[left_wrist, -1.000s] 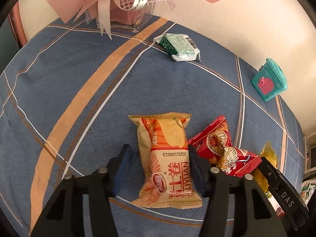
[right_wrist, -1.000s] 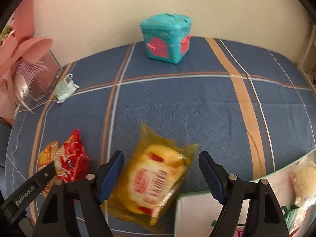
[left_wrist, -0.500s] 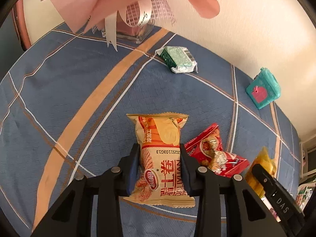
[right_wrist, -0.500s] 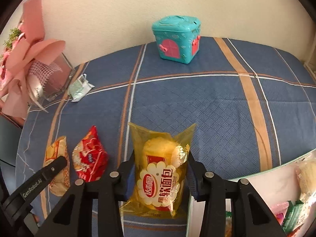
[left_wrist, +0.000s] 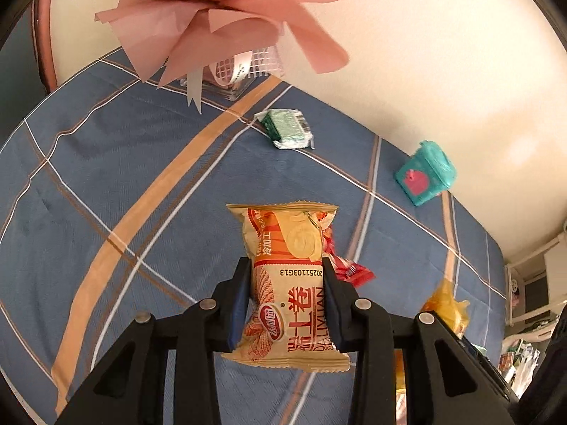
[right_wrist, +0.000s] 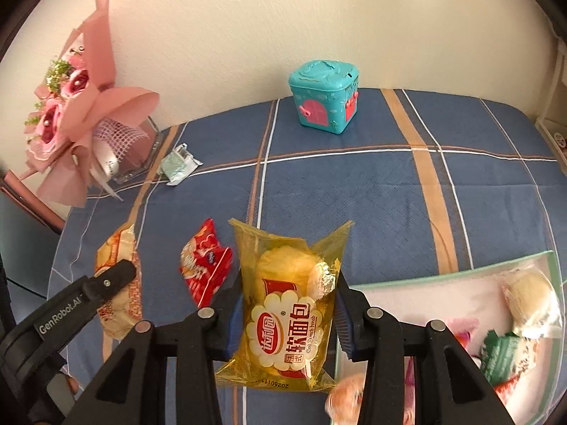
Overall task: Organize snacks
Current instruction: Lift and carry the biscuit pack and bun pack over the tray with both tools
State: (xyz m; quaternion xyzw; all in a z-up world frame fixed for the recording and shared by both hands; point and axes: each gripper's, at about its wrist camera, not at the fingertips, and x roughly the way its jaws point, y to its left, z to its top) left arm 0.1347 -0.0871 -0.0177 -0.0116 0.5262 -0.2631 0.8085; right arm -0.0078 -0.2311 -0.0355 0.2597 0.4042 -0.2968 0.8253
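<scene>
My left gripper [left_wrist: 285, 301] is shut on an orange snack pack [left_wrist: 288, 279] and holds it above the blue checked tablecloth [left_wrist: 106, 177]. It also shows in the right wrist view [right_wrist: 118, 276]. My right gripper [right_wrist: 287, 304] is shut on a yellow soft-bread pack [right_wrist: 288, 304], lifted off the cloth. A red snack pack [right_wrist: 205, 265] lies on the cloth between the two grippers. A green-and-white snack pack [left_wrist: 288, 129] lies near the back. A green-rimmed tray [right_wrist: 443, 278] at the right holds several snacks.
A pink flower bouquet in a clear vase [right_wrist: 81, 120] stands at the back left. A teal toy box [right_wrist: 324, 97] stands at the back by the wall. The table's right edge meets white furniture [right_wrist: 556, 131].
Both grippers closed on their packs and lifted them off the cloth. Both views have risen and pulled back, showing more of the table and tray.
</scene>
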